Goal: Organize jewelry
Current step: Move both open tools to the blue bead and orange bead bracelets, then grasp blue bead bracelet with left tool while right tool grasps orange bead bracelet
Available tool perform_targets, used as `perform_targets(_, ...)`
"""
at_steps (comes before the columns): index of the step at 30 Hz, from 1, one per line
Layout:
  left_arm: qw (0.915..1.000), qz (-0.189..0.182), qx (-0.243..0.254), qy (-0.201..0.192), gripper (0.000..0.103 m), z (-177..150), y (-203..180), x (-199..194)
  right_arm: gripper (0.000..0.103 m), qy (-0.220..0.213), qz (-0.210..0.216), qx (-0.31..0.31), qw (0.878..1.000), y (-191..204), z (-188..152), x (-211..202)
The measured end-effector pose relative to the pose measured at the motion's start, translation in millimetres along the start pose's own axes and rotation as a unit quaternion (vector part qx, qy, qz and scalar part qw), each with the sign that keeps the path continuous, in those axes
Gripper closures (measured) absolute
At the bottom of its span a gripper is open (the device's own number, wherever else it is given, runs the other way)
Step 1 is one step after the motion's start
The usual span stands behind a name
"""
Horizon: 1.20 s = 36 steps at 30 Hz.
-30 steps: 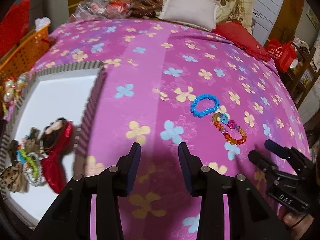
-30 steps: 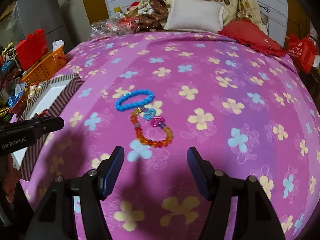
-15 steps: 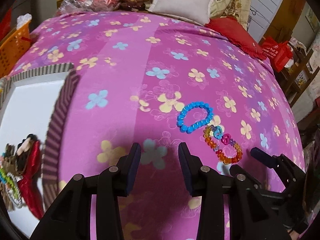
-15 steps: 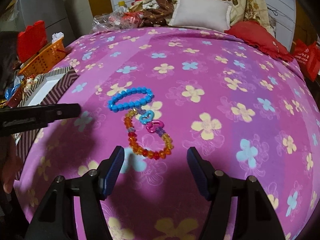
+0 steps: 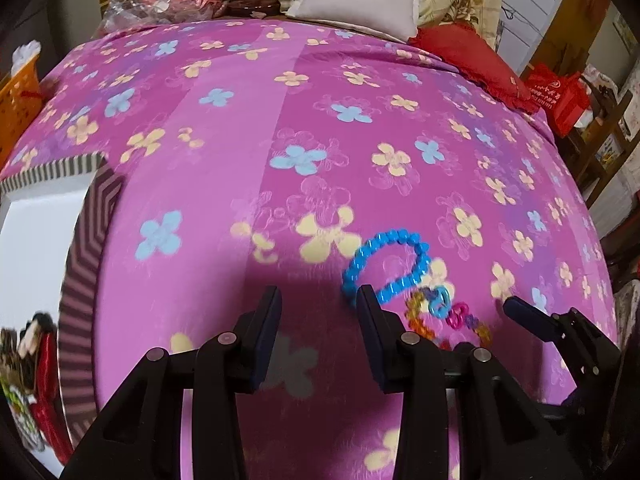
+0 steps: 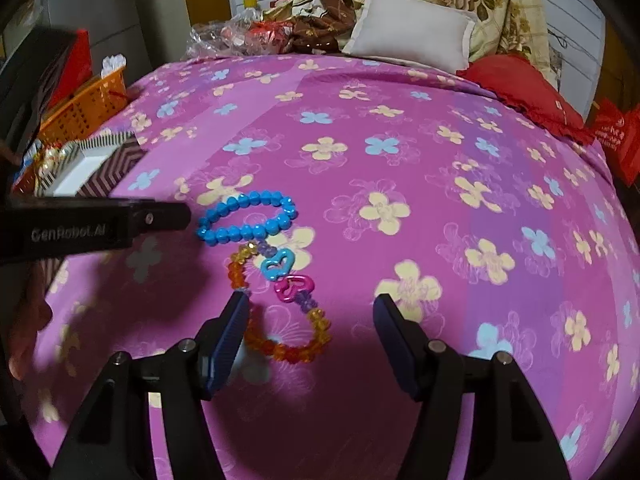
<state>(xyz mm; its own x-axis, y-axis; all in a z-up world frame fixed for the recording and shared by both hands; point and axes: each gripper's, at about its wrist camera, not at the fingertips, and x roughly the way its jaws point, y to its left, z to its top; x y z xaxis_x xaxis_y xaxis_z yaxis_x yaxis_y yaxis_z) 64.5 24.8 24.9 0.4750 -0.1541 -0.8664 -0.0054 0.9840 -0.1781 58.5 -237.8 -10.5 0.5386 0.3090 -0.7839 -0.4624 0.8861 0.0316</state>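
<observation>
Hair accessories [image 5: 30, 364] inside striped box [image 5: 86, 240]

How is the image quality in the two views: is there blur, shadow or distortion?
Left wrist view: strong fisheye bulge of the bedspread, motion blur on the blue bracelet, dark shadow just ahead of the left gripper. Right wrist view: same bulge, sharper beads on the orange bracelet, shadow falling around the right gripper, whose fingers are closing.
</observation>
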Motion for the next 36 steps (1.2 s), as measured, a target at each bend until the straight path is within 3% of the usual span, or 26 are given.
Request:
perform_targets(5,0.9998,0.009,0.010,0.011,0.082,10.4,-4.9,17.0,0.050,0.006,-0.010,-0.013,1.000,-0.6,2.0,9.3)
perform_targets(15,0.9983,0.014,0.057,0.006,0.082,16.3,-22.3,26.4,0.054,-0.013,-0.009,-0.027,1.000,3.7,0.8,9.7)
perform_targets(17,0.9977,0.014,0.065,0.004,0.092,16.8,-24.9,27.6,0.084,-0.019,-0.009,-0.029,0.999,4.8,-1.0,7.4)
perform_targets(18,0.9974,0.014,0.071,0.003,0.103,16.5,-26.3,28.4,0.088,-0.019,-0.009,-0.031,0.999,5.0,-2.1,6.1)
perform_targets(20,0.9970,0.012,0.077,0.002,0.103,15.1,-27.3,28.6,0.094,-0.019,-0.004,-0.029,0.999,3.9,-3.9,4.4)
perform_targets(28,0.9986,-0.030,0.044,-0.007,0.103,-0.8,-12.2,2.4,0.094,-0.037,0.035,0.014,0.999,-4.0,-12.1,-17.5)
perform_targets(36,0.9978,-0.050,0.029,-0.034,0.103,-9.9,2.2,-44.4,0.094,-0.061,0.037,0.004,0.997,11.4,-5.8,-47.0)
